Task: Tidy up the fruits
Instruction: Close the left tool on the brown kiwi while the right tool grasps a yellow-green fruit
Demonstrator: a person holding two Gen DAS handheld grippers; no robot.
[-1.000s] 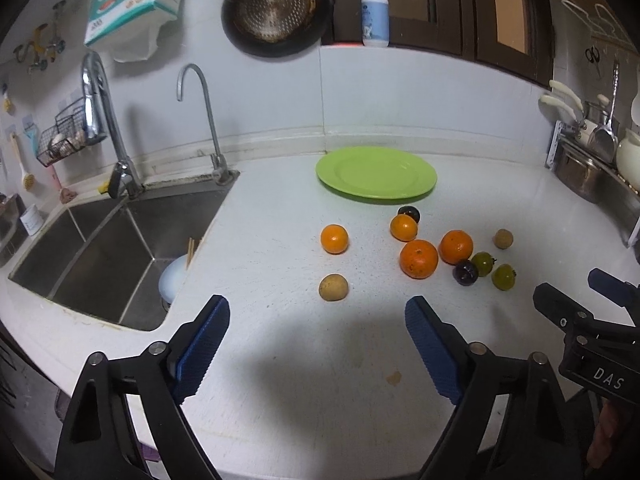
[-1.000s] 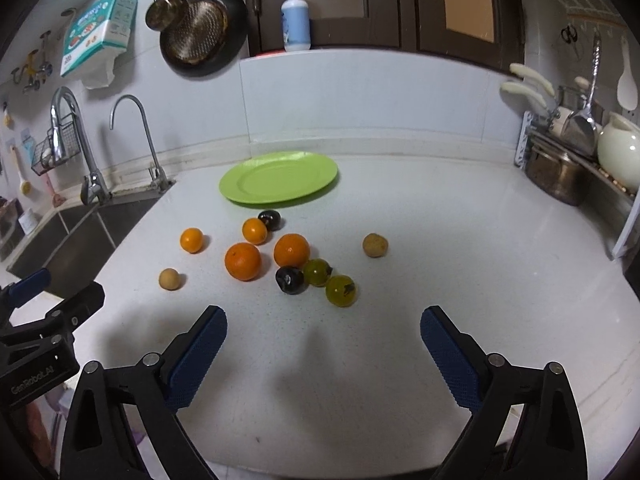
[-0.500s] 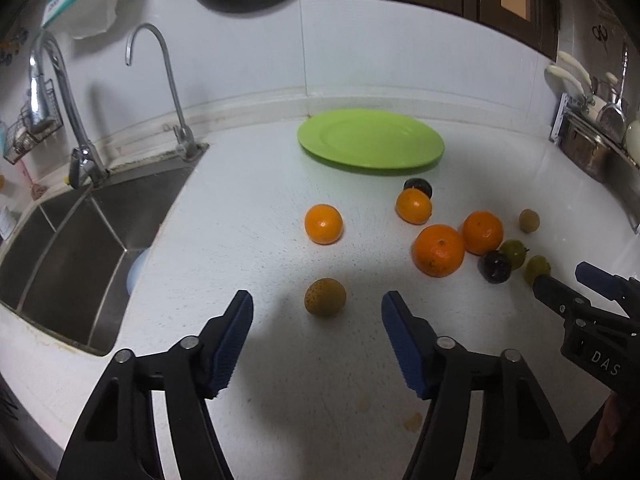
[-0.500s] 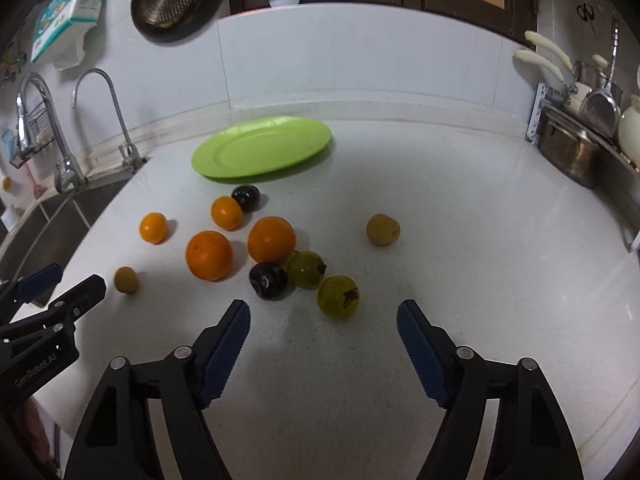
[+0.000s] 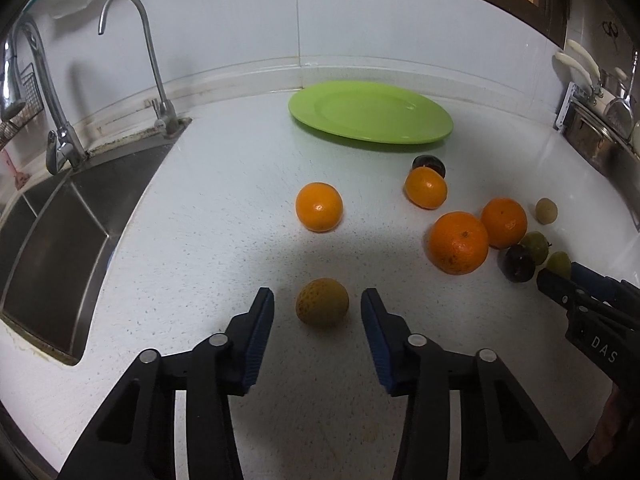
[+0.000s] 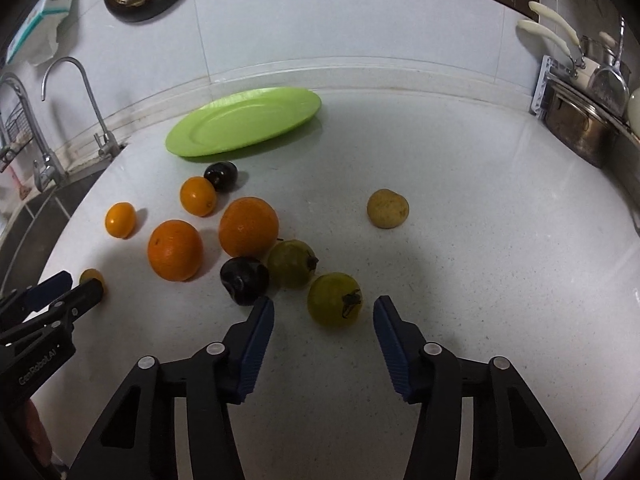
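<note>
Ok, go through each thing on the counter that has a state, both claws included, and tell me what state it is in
Left claw: closing, tan fruit between its pads, not yet pinched.
Right claw: closing, green fruit between its pads, not yet pinched.
Tan fruit: resting on the counter.
Green fruit: resting on the counter, stem towards the camera.
Green plate: flat, nothing on it.
Oranges: loose on the counter, off the plate.

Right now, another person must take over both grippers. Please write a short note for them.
Left gripper: jaws closing around the yellow-brown fruit, pads not touching yet.
Right gripper: jaws closing around the near green fruit, not touching yet.
Green plate at the back holds nothing.
Oranges, dark plums, the other green fruit and a second brown fruit lie loose on the counter.
Done: nothing placed. Left: everything.
</note>
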